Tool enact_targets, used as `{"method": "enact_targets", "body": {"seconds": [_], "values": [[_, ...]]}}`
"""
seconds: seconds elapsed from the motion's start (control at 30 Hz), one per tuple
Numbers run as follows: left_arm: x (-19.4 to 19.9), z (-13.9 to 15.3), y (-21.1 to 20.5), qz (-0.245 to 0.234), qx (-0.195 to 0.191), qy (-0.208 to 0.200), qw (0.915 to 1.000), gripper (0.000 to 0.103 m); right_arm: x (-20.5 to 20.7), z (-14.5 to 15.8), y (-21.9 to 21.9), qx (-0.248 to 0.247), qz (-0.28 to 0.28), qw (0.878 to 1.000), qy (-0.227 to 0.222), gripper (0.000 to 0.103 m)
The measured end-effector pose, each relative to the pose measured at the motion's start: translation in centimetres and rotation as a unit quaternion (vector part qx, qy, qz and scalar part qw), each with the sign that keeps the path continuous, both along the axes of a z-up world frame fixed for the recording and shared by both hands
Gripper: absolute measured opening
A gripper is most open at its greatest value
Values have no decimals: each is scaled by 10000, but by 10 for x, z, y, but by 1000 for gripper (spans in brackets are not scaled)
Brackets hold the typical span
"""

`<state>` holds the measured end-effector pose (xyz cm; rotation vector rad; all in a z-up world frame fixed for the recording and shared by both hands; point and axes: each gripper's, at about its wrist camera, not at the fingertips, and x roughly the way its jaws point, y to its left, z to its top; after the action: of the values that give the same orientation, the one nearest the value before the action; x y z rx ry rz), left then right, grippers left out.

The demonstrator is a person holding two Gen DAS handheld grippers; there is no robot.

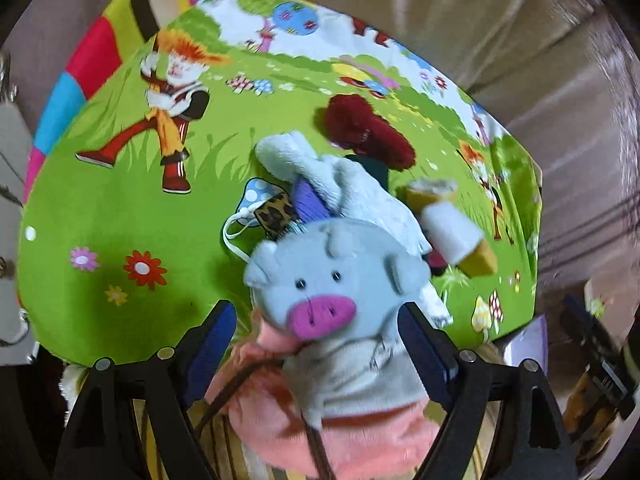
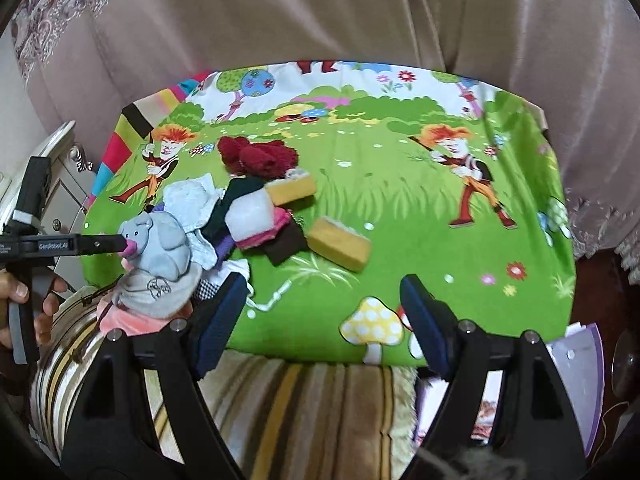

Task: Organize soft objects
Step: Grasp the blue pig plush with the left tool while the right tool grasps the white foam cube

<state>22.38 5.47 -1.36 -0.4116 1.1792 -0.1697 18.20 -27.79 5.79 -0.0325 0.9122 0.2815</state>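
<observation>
Pig puppet point(image 1: 316, 300) fills my left wrist view, snout facing me, body running down between my spread left gripper point(image 1: 320, 344) pads, untouched; maroon plush point(image 1: 368, 132) behind. Right wrist view: right gripper point(image 2: 324, 312) gapes empty over green cloth point(image 2: 400, 240); sponge point(image 2: 340, 244) ahead, pig far left.

White lettering on the black bar of the left gripper point(image 2: 122, 243), seen in the right wrist view, reads roughly "CenRobot.AI", the last characters uncertain; a smaller line below it on the same bar is too small to read; no other legible text.
</observation>
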Motion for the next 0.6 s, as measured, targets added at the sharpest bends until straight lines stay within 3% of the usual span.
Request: {"method": "enact_targets", "body": {"seconds": [0.17,0.23,0.3,0.47,0.5,0.6], "values": [[15,-13,2,114,-176,60,9998,84,19,-5,22,-55,234,9997,11,82],[18,-12,1,40,-157,-38,9999,79,26,-8,31,-98,325,9994,41,82],[20,-11,-7,-220,7,-143,9997,67,35,-11,41,-145,451,9989,59,82],[13,-3,-10,-352,403,-493,9973,41,54,-23,62,-306,572,9978,125,83],[13,-2,-9,-369,406,-538,9970,31,57,-26,65,-312,593,9976,164,83],[4,8,-6,-414,351,-806,9953,24,66,-34,79,-414,717,9963,235,83]]}}
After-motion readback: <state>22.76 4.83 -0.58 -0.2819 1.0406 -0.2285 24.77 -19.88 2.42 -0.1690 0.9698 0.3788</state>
